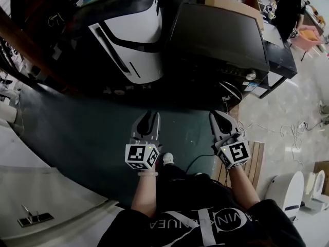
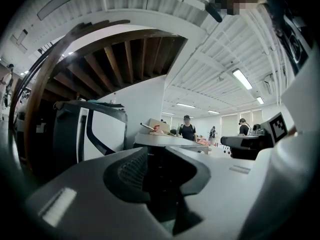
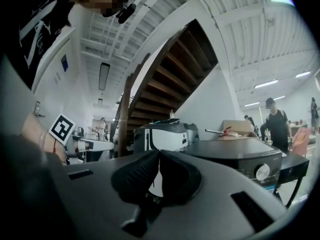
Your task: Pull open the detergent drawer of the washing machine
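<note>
The dark washing machine [image 1: 221, 37] stands ahead and to the right, its front panel with a silver knob [image 1: 251, 76] facing me. The panel is too dark to make out the detergent drawer. Both grippers hang over the green floor mat, well short of the machine and touching nothing. My left gripper [image 1: 150, 115] has its jaws a little apart with nothing between them, as the left gripper view [image 2: 156, 151] shows. My right gripper [image 1: 216, 115] points toward the machine's front; its tips meet [image 3: 159, 153] and hold nothing. The right gripper view shows the machine [image 3: 235, 154] and knob [image 3: 262, 172] to the right.
A white and black appliance [image 1: 133, 40] stands left of the machine. A cardboard box [image 1: 231, 1] sits behind the machine's top. A wooden board [image 1: 254, 161] lies by my right arm, with a cable [image 1: 198, 161] on the mat [image 1: 92, 138]. A person in black [image 1: 288, 6] stands far right.
</note>
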A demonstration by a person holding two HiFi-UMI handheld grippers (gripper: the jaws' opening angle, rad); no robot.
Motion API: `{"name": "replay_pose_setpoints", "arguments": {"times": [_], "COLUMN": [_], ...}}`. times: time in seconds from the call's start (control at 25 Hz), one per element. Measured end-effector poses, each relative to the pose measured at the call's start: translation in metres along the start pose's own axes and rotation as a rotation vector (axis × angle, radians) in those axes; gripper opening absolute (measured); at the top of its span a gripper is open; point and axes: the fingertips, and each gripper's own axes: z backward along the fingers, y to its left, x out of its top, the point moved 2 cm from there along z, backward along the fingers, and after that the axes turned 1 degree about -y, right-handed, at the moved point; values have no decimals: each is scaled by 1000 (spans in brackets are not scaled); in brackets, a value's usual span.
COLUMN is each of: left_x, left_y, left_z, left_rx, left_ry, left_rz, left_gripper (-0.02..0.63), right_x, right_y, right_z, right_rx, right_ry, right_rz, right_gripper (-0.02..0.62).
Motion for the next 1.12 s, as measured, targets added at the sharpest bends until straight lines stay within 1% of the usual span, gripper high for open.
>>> {"name": "replay_pose_setpoints", "arguments": {"times": [0.2, 0.36, 0.48, 0.64, 0.8, 0.96, 1.12], "left_x": [-1, -3, -2, 1, -11, -32, -52], "left_y": [27, 47, 65, 81, 84, 85, 75], "left_z": [-27, -46, -58, -70, -83, -98, -118], "left_rx": [-62, -126, -164, -197, -255, -291, -332], "left_ry": [10, 30, 38, 30, 58, 87, 113], "left_rz": [25, 25, 18, -12, 6, 22, 45], "left_gripper": [89, 89, 88, 88, 89, 87, 89], "right_x": [-5, -13, -17, -19, -23, -38, -53], "right_y": [2, 1, 4, 8, 8, 5, -5], "right_z": [-29, -49, -65, -84, -90, -98, -106], "right_rx": [-55, -124, -155, -178, -206, -204, -209], "right_ry": [17, 22, 29, 37, 50, 66, 99], "right_rz": [1, -19, -13, -4, 10, 14, 7], "right_gripper": [12, 12, 12, 12, 12, 12, 12]}}
